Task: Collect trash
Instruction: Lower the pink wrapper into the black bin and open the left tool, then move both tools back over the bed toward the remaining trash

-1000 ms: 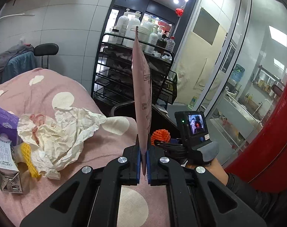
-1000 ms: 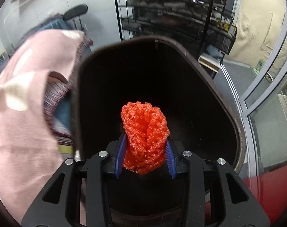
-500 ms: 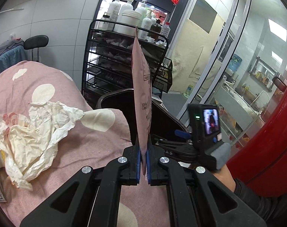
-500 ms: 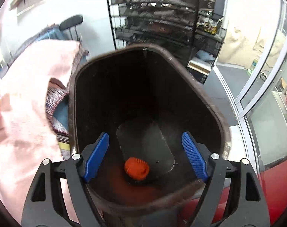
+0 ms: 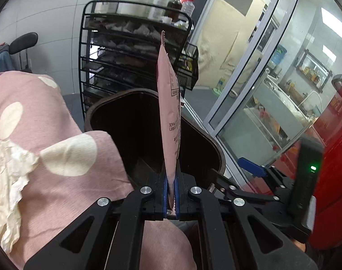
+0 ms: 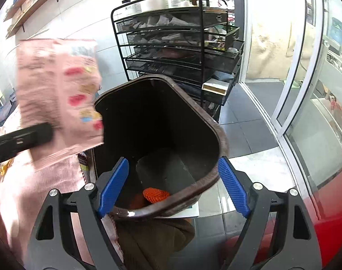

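— Left wrist view, item one?
— Left gripper (image 5: 170, 187): black frame, blue ribbed pads, jaws clamped flat on a pink packet (image 5: 169, 121). Thin, glossy pouch with a serrated top edge, standing upright and edge-on over the bin's mouth. Small dark print runs down its side, too fine to read.
— Item two?
— Bin (image 6: 218, 135): dark brown plastic, rounded-rectangular rim, smooth black inside. Orange net (image 6: 156, 194), a knobbly foam-mesh wad, lies on the bin's floor.
— Right wrist view?
— Right gripper (image 6: 173, 183): same build, jaws spread wide with nothing between them, pointing steeply down above the bin's near rim. Pink packet broadside at left, blurred, with red and yellow shapes and text lines that cannot be read.
— Surroundings?
— Pink cloth (image 5: 58, 180) with cream dots, soft woven, draped over the surface beside the bin. Crumpled paper (image 5: 6, 180), off-white and creased, lies on it. Wire rack (image 5: 130, 51), black metal, tiered, white bottles on top. Red glossy panel (image 5: 337, 180) at right.
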Tool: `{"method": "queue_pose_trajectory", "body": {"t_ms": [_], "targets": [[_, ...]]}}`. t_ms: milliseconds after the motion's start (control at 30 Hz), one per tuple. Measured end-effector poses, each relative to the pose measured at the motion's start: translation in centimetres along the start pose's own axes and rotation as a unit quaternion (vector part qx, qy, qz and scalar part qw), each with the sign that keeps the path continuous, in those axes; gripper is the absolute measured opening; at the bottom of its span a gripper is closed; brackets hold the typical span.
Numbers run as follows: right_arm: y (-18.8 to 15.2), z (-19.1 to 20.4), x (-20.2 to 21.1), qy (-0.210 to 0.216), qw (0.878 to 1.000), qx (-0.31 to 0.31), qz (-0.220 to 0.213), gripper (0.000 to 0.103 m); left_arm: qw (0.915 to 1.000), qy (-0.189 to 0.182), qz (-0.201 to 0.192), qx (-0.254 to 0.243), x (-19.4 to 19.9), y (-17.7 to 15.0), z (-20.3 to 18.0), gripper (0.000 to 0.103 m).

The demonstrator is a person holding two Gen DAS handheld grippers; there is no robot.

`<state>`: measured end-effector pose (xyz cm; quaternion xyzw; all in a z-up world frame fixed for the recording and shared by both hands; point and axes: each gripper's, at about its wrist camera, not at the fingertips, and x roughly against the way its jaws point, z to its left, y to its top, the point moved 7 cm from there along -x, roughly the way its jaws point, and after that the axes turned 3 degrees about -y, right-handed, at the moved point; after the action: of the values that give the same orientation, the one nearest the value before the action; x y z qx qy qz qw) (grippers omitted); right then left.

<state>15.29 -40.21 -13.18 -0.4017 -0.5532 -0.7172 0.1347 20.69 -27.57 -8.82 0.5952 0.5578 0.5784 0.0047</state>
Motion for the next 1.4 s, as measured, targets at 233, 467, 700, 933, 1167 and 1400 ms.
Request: {"method": "queue_pose_trajectory", "body": {"t_ms": [233,467,700,933,1167,1400], "targets": [[-0.9,-1.1,1.0,0.0,1.0,-0.009,0.002,0.082,0.9987,0.001,0.05,-0.01,-3.6,0.5,-0.5,0.005],[-1.9,-1.7,1.4,0.0,1.0,-0.017,0.008,0.082,0.9961,0.01,0.087,-0.012,-6.2,0.4,-0.4,0.005],[-2.5,-2.1,1.7,-0.001,1.0,-0.021,0.011,0.082,0.9947,0.014,0.101,-0.003,-7.6,0.7,-0.2,0.046],[-2.6,-2.1,1.9,-0.002,1.0,-0.022,0.009,0.086,0.9966,0.013,0.081,-0.005,-6.7,1.2,-0.2,0.077],[-2.6,-1.7,2.0,0.0,1.0,-0.018,0.009,0.087,0.998,0.026,0.051,-0.029,-5.1,1.9,-0.6,0.085],[-2.4,-1.2,2.3,0.001,1.0,-0.014,0.005,0.089,0.9984,0.039,0.008,-0.04,-1.7,2.4,-0.6,0.088]]}}
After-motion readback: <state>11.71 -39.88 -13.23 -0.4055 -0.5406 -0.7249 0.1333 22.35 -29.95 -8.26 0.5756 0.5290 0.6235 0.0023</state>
